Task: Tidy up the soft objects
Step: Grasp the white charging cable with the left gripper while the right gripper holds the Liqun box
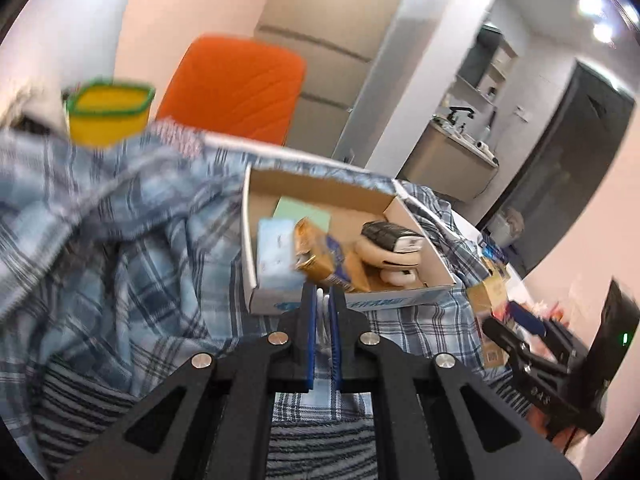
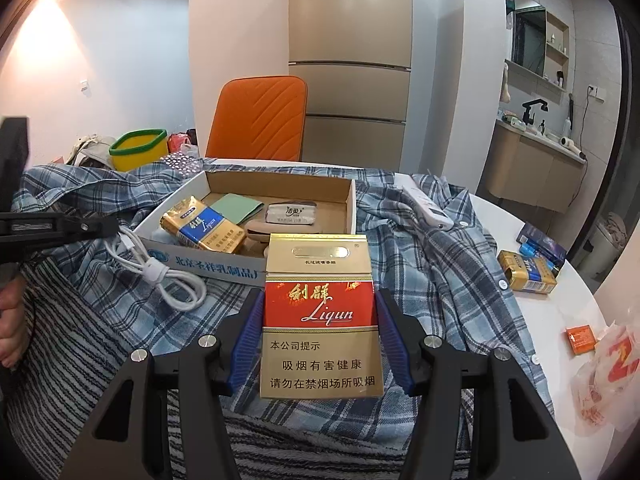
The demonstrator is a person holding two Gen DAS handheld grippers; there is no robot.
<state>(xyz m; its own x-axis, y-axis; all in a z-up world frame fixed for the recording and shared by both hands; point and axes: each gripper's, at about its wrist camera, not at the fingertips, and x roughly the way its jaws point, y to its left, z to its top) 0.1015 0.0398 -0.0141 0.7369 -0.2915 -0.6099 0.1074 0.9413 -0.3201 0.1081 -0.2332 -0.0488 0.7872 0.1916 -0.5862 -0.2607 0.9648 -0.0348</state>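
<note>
My left gripper (image 1: 323, 294) is shut, with a bit of the white cable (image 1: 322, 304) pinched between its blue pads. In the right wrist view the left gripper (image 2: 106, 226) hangs at the left edge, and the coiled white cable (image 2: 160, 276) trails from its tip onto the blue plaid shirt (image 2: 440, 264). My right gripper (image 2: 318, 294) is shut on an upright red and gold cigarette pack (image 2: 320, 312). Beyond both stands an open cardboard box (image 2: 280, 182) holding a gold and blue pack (image 2: 202, 228), a tissue pack (image 2: 288, 214) and green paper (image 2: 236, 208).
A grey striped towel (image 2: 72, 344) lies under the shirt at the front left. A yellow basket with a green rim (image 2: 138, 152) and an orange chair (image 2: 260, 116) stand behind. A white power strip (image 2: 428, 208), another gold pack (image 2: 528, 272) and a plastic bag (image 2: 608, 372) lie to the right.
</note>
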